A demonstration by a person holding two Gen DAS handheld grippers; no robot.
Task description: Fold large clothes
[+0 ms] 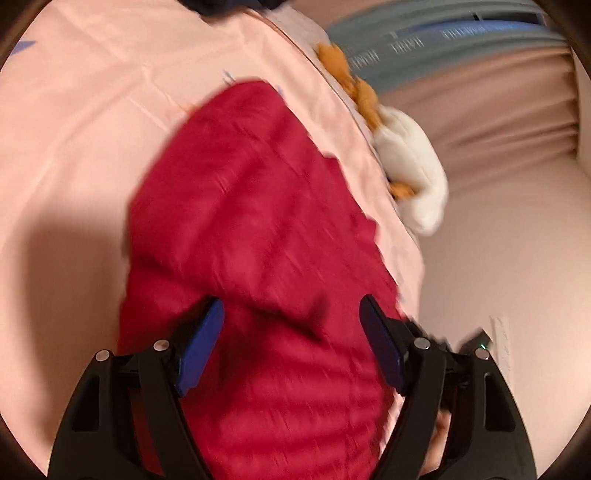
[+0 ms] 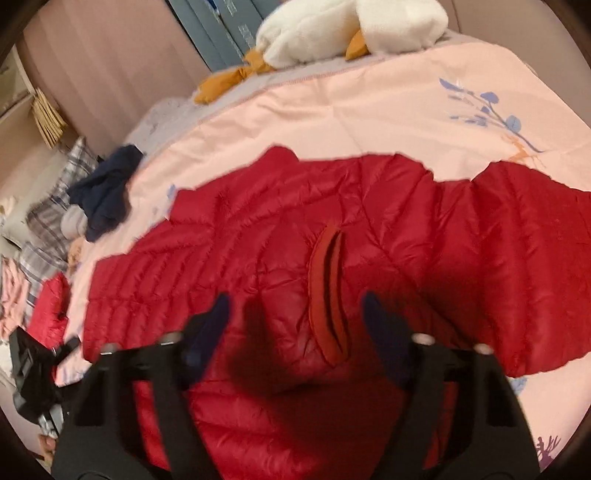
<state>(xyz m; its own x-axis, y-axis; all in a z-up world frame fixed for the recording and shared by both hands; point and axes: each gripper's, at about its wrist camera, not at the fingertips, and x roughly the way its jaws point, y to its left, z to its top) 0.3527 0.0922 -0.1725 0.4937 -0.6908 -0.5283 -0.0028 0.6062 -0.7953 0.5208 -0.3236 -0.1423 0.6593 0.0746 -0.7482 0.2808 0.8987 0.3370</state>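
A big red puffy jacket [image 2: 332,229] lies spread out flat on a bed with a pink blanket [image 2: 369,103]. The blanket has little blue flowers printed on it. The jacket takes up most of the middle of the bed, and its dark red collar opening [image 2: 330,291] faces up.

The left gripper [image 1: 291,325] hangs over one part of the jacket. Its blue fingers [image 1: 201,343] are spread apart with red cloth under and between them, but they do not pinch it. The picture is blurry.

The right gripper [image 2: 295,317] hangs just over the jacket near the collar. Its dark fingers [image 2: 210,325] are apart too, with nothing squeezed between them. A dark shadow falls on the jacket between them.

Other things sit around the jacket. A white soft toy with orange feet [image 2: 332,33] lies at the far edge of the bed, away from the jacket. A dark blue piece of clothing [image 2: 107,184] is bunched up on the blanket, near the jacket's left side in the right wrist view. Past it there is a plaid cloth [image 2: 59,206], and another small red thing [image 2: 50,306] lies lower down. A blue-grey box with writing [image 1: 443,40] stands behind the toy by the pink wall [image 1: 498,110]. Nothing lies on top of the jacket.
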